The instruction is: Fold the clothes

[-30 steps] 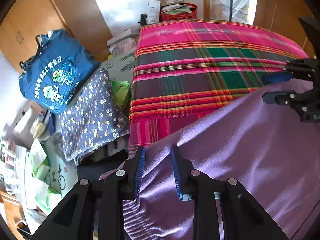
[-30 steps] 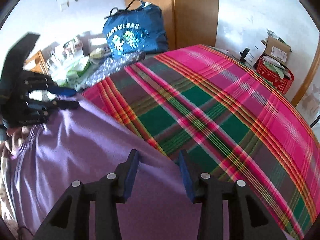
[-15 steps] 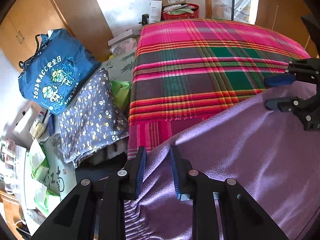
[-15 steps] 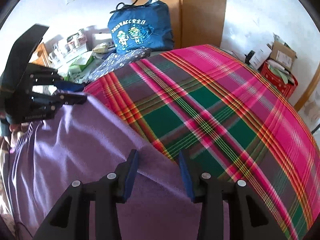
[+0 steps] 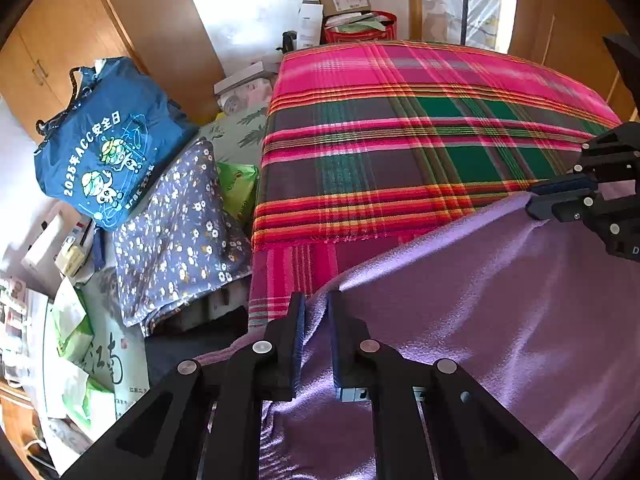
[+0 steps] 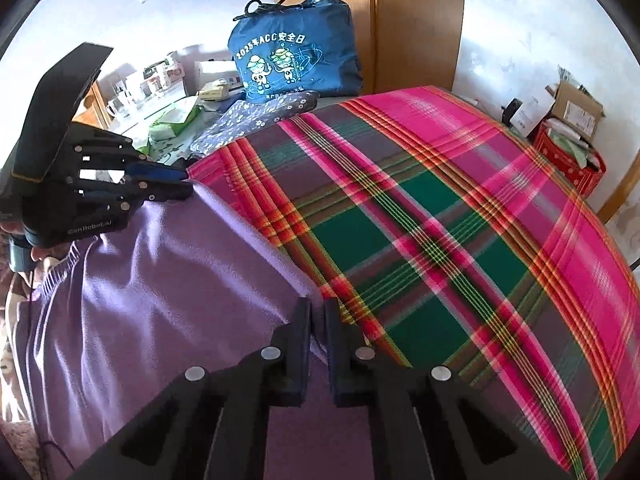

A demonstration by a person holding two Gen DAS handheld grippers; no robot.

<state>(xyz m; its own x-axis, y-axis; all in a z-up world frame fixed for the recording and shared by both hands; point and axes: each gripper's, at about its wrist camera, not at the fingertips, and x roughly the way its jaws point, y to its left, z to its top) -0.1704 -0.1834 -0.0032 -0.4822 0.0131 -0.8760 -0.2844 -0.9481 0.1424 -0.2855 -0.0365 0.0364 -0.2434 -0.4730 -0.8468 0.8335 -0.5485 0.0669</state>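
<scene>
A purple fleece garment (image 5: 500, 320) lies over the near edge of a bed with a pink, green and red plaid cover (image 5: 400, 152). My left gripper (image 5: 316, 308) is shut on the garment's upper left edge. My right gripper (image 6: 318, 312) is shut on the same upper edge (image 6: 160, 300) farther right. The edge is stretched straight between them. Each gripper shows in the other's view: the right gripper (image 5: 536, 196) at the right, the left gripper (image 6: 184, 186) at the left.
A blue tote bag (image 5: 108, 144) and a floral navy cloth (image 5: 180, 232) sit left of the bed among boxes and papers. A red basket (image 5: 360, 28) with cartons stands by the far wall. Wooden wardrobe doors (image 6: 400, 20) rise behind.
Both grippers' jaws have closed from open onto the garment's upper edge. The edge has been drawn a little back toward the near side of the bed and pulled taut.
</scene>
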